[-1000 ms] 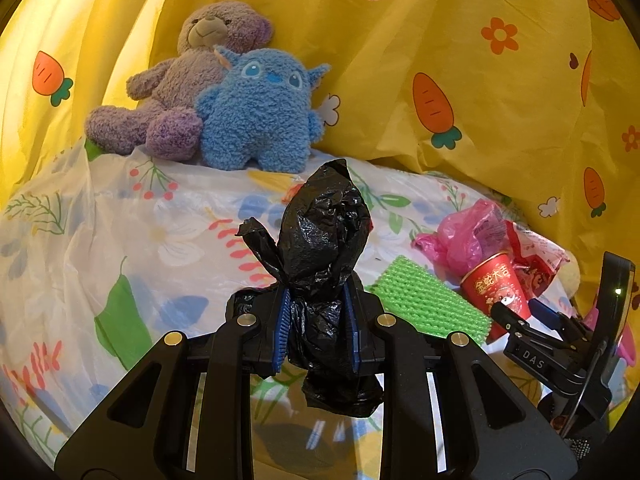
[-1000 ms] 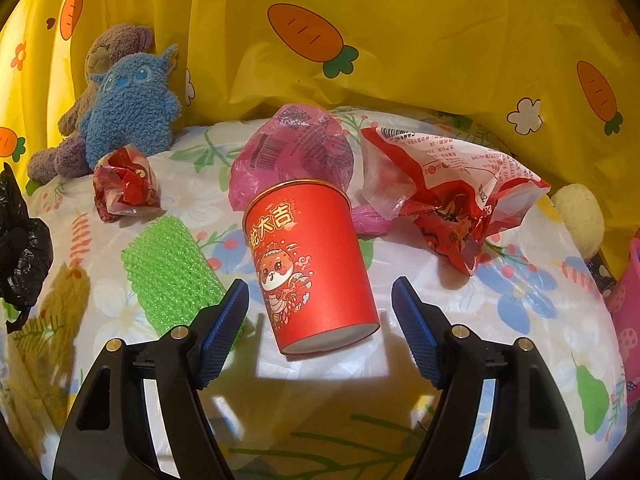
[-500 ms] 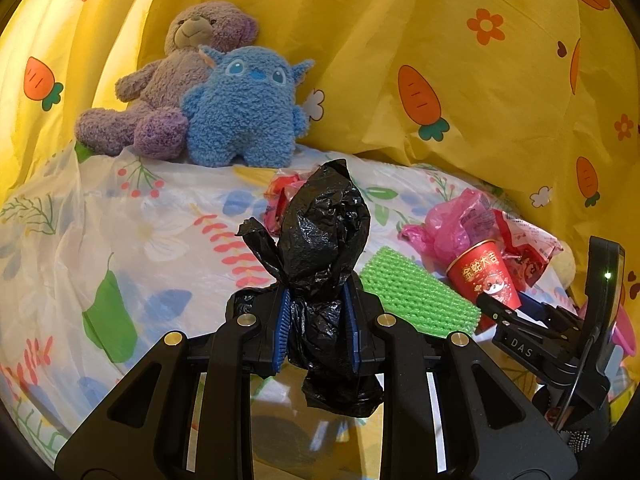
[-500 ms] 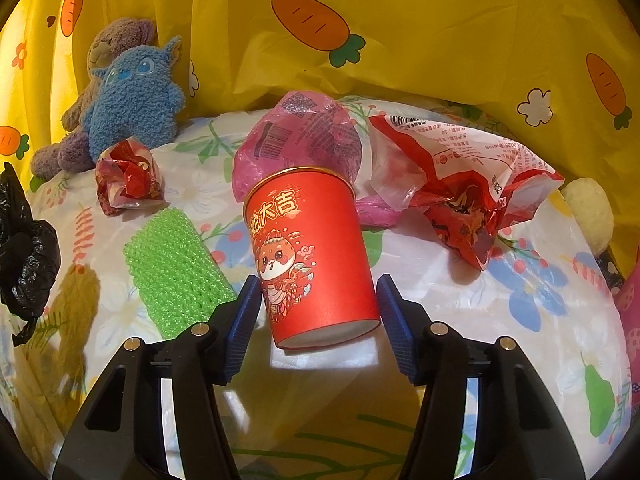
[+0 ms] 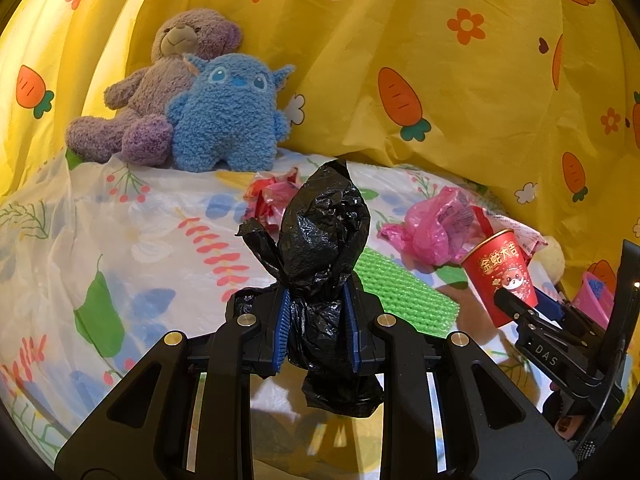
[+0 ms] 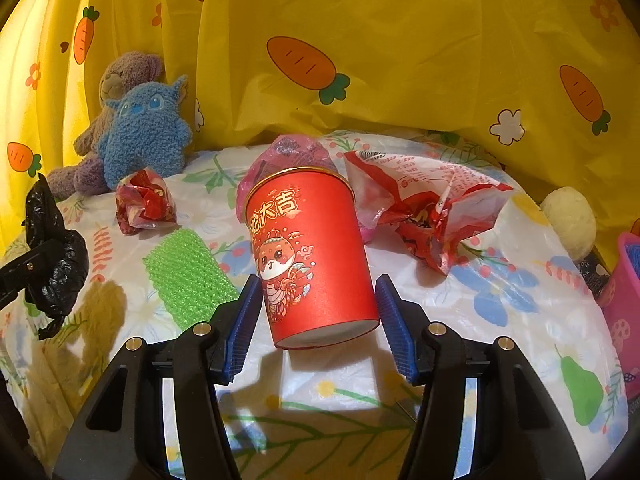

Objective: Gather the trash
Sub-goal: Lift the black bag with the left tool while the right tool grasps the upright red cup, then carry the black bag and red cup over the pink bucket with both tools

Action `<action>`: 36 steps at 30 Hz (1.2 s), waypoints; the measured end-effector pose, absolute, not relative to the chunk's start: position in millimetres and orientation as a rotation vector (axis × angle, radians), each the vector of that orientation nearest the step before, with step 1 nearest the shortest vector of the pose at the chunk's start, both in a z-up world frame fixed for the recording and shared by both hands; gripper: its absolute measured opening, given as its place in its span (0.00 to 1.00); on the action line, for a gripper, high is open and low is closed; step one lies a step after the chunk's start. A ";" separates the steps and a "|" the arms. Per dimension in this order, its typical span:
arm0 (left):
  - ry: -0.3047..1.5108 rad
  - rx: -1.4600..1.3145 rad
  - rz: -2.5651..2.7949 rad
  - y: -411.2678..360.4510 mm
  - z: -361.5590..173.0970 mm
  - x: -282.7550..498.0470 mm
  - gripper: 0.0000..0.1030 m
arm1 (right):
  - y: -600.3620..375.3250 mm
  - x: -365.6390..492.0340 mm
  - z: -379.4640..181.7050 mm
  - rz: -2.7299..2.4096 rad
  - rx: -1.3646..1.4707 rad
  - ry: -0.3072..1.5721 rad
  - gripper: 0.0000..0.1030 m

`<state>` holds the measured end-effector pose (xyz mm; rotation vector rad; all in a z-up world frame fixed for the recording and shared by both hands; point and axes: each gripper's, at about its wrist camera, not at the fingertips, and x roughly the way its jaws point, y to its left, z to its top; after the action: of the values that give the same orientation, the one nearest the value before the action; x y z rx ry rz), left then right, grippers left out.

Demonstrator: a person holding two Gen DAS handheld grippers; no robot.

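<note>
Floral tablecloth (image 6: 520, 320) strewn with trash, carrot curtain behind.
Right gripper (image 6: 318, 320) has just closed around light, crushable red paper cup (image 6: 312, 256), lifted; left gripper (image 5: 316, 328) clamps black bag (image 5: 324, 248) at 9 o'clock.

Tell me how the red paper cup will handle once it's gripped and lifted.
The red paper cup looks thin-walled, so it probably dents under a hard squeeze. It seems empty, likely light. Its tapered sides between the right gripper pads could slip downward.
</note>
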<state>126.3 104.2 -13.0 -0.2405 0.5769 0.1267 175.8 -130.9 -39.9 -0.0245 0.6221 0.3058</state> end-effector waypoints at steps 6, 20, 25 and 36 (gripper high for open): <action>0.564 -0.217 0.082 82.3 -6.3 120.7 0.22 | -151.9 147.2 -23.2 0.296 -0.007 0.556 0.55; 0.530 -0.146 -0.068 8.1 12.5 106.1 0.22 | -215.8 93.4 3.2 0.220 0.033 0.454 0.55; 0.519 -0.111 -0.137 -23.6 17.0 104.1 0.22 | -237.3 82.3 6.6 0.182 0.045 0.437 0.55; 0.491 -0.047 -0.265 -89.3 30.6 106.7 0.22 | -290.4 67.1 12.0 0.089 0.085 0.403 0.55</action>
<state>106.7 -89.3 30.6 -0.0466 0.4911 -0.2648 67.1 -290.4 12.0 0.0846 0.4026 0.0887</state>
